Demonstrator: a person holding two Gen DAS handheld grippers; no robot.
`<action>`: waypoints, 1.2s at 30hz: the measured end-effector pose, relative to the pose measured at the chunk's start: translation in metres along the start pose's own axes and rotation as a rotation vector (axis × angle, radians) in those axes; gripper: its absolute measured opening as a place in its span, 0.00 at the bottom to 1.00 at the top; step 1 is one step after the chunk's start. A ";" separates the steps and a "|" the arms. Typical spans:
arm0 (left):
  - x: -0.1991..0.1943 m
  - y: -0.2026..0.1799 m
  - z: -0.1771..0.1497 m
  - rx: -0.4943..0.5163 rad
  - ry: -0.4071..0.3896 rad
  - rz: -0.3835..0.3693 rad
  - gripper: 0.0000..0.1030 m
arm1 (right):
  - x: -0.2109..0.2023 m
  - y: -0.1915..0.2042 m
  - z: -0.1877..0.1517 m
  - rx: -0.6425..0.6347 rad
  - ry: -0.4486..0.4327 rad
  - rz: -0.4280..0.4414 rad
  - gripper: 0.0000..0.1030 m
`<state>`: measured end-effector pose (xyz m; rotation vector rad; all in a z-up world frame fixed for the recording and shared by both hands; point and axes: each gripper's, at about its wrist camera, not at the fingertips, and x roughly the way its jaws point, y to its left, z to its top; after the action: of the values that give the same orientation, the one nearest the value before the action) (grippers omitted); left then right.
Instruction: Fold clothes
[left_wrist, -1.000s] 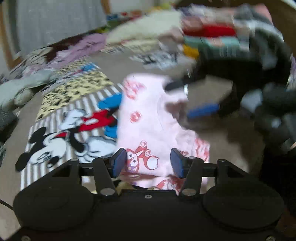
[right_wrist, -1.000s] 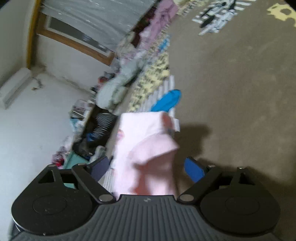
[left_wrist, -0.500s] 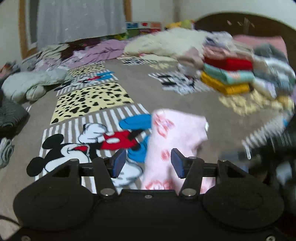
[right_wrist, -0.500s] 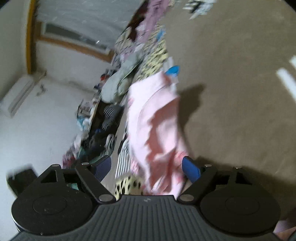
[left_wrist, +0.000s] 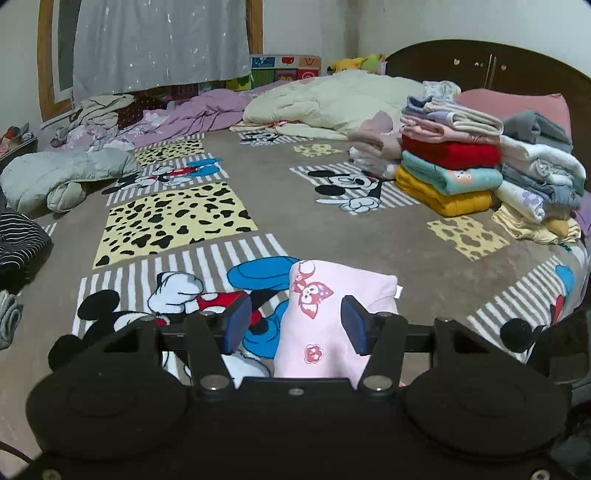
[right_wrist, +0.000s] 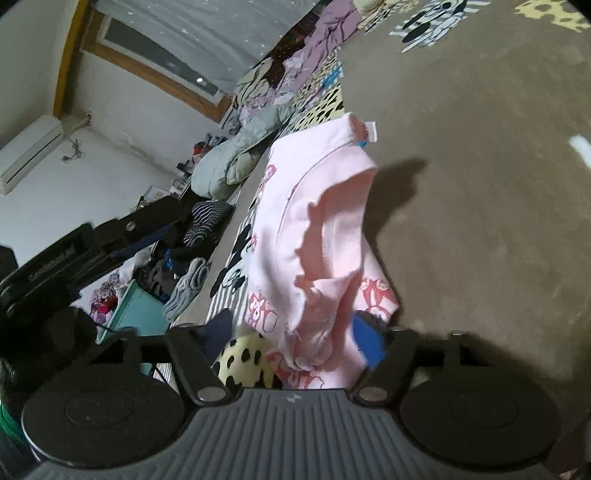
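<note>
A pink garment with red cartoon prints (left_wrist: 325, 302) lies folded into a narrow bundle on the cartoon-print bedspread (left_wrist: 369, 236). In the left wrist view my left gripper (left_wrist: 295, 325) is open, its blue pads on either side of the bundle's near end. In the right wrist view the same pink garment (right_wrist: 314, 221) looks humped, with a loose fold raised and a white label at its far end. My right gripper (right_wrist: 291, 339) is open too, and the cloth's near edge bunches against its right pad. Whether either pad touches the cloth is unclear.
Two stacks of folded clothes (left_wrist: 450, 162) (left_wrist: 535, 173) stand at the right of the bed. Rumpled quilts (left_wrist: 332, 99) lie at the back, and a grey jacket (left_wrist: 55, 177) and a striped garment (left_wrist: 18, 240) at the left. The bed edge and floor clutter (right_wrist: 177, 280) show in the right wrist view.
The right gripper has left the left wrist view. The pink garment went from spread and lifted to a narrower bundle lying on the bed. Both cameras have steadied.
</note>
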<state>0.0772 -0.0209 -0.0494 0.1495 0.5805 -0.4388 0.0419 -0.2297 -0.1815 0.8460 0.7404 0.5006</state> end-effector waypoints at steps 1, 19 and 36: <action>0.003 -0.001 0.003 0.007 0.003 -0.006 0.51 | 0.002 -0.002 -0.003 0.003 0.005 0.001 0.65; 0.105 -0.073 0.059 0.644 0.258 -0.279 0.60 | 0.005 0.004 -0.003 -0.144 0.013 0.004 0.24; 0.079 -0.040 0.080 0.582 0.229 -0.309 0.06 | -0.027 0.020 0.019 -0.268 -0.074 0.019 0.20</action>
<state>0.1590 -0.1060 -0.0278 0.6788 0.6906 -0.8940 0.0367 -0.2450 -0.1470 0.6183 0.5827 0.5690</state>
